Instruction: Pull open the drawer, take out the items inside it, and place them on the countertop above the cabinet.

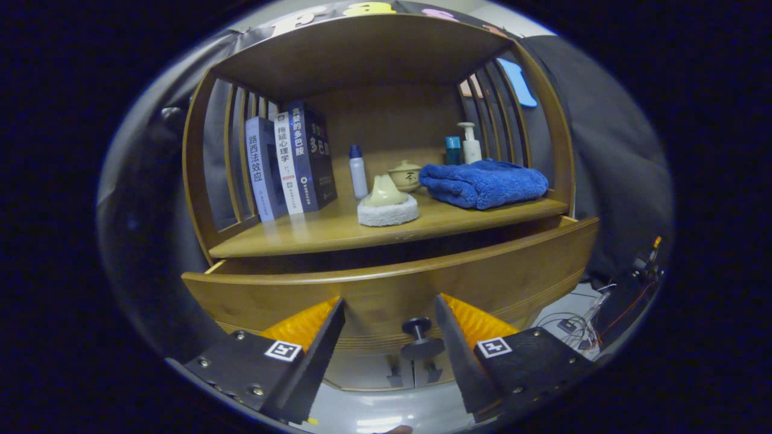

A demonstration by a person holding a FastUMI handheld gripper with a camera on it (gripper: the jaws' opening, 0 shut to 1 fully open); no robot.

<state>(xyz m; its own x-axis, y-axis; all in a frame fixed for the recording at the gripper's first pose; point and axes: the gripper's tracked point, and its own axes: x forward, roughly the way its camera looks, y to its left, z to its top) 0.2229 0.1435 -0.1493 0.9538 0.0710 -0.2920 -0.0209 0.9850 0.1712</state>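
Gripper point(390, 337) fingers spread, straddling drawer knob point(421, 339), touching nothing. Drawer point(392, 289) partly pulled out under countertop point(338, 232); contents hidden behind front panel. Step looked like pull-open, unfinished. Next move: pinch knob, draw further toward near side, then reach inside.

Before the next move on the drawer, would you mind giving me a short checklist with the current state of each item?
1. Drawer pulled out from under the countertop: ok, a dark gap shows behind its front panel.
2. Gripper open: ok, the fingers stand apart.
3. Knob released: ok, it sits between the fingers, neither pressing on it.
4. Items inside the drawer located: cannot tell, the front panel hides the interior.
5. Free spot on the countertop: ok, bare wood in front of the books and beside the sponge.
6. Blue towel out of the way: ok, it lies to one side.
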